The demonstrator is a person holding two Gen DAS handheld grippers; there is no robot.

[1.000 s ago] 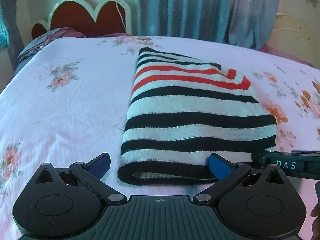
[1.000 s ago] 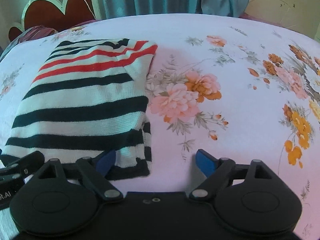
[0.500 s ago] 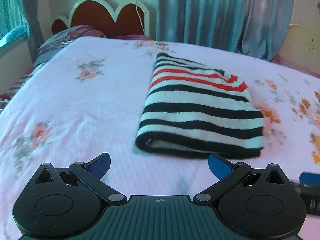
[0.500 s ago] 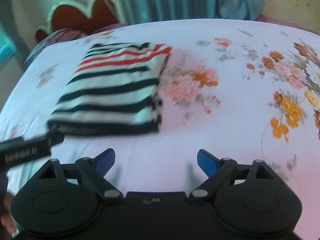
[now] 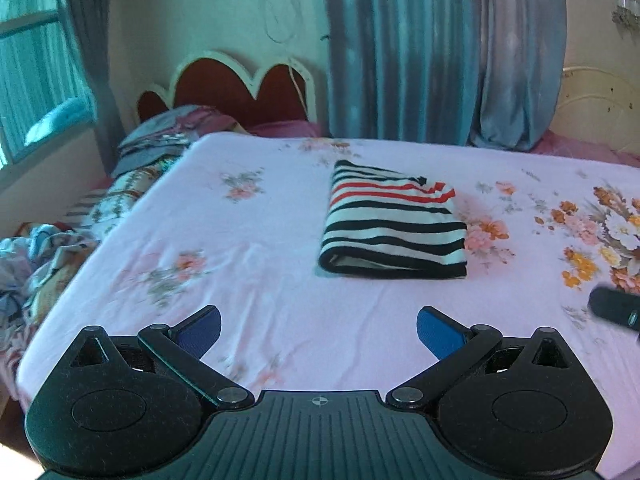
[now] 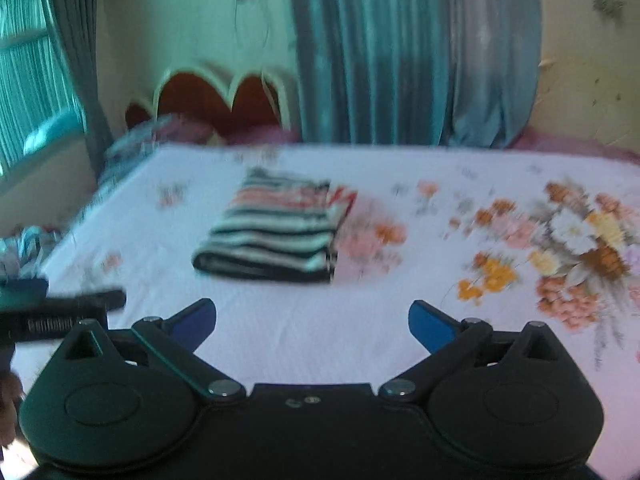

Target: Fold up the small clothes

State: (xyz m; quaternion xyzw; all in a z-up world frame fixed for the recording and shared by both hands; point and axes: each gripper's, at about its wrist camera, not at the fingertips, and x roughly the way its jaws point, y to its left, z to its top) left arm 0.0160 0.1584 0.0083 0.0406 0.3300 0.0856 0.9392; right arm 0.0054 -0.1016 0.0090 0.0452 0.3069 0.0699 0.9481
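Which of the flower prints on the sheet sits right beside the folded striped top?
The pink-and-orange flower print touching the right edge of the folded striped top; the other prints lie apart from it on the sheet.

Nothing really readable here tbh. Only lettering I can spot is a strip of pale characters on the side of the left gripper [image 6: 60,320], at the left edge of the right wrist view, and it's way too blurred to make out. No print on the striped shirt [image 5: 394,220] either.
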